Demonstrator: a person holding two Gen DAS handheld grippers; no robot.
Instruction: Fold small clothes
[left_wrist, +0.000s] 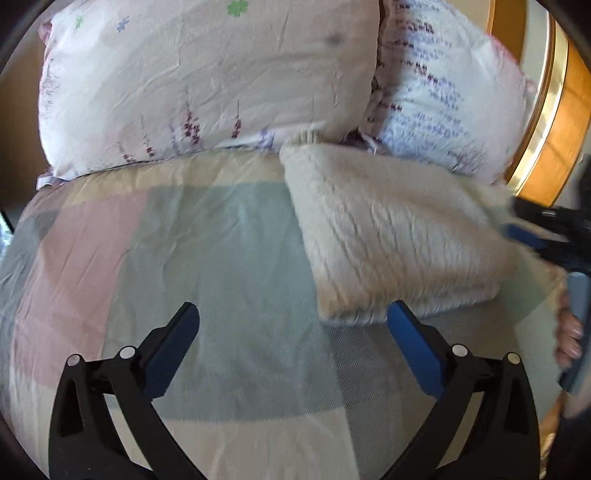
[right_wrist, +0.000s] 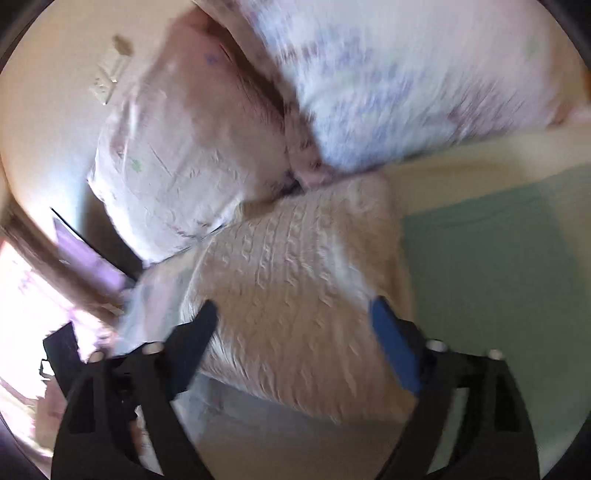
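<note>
A cream cable-knit sweater (left_wrist: 388, 232) lies folded into a thick rectangle on the bed, its far end against the pillows. My left gripper (left_wrist: 293, 314) is open and empty over the bedspread, its right finger just in front of the sweater's near edge. The right gripper's blue finger pad (left_wrist: 524, 236) shows at the sweater's right side in the left wrist view. In the blurred right wrist view the sweater (right_wrist: 291, 280) fills the middle, and my right gripper (right_wrist: 295, 314) hovers open above it, holding nothing.
The bedspread (left_wrist: 184, 258) has pastel pink, green and cream blocks. Two floral pillows (left_wrist: 207, 81) (left_wrist: 443, 96) stand at the bed head. A wooden, brass-edged headboard (left_wrist: 550, 122) is at the right. A hand (left_wrist: 570, 332) shows at the right edge.
</note>
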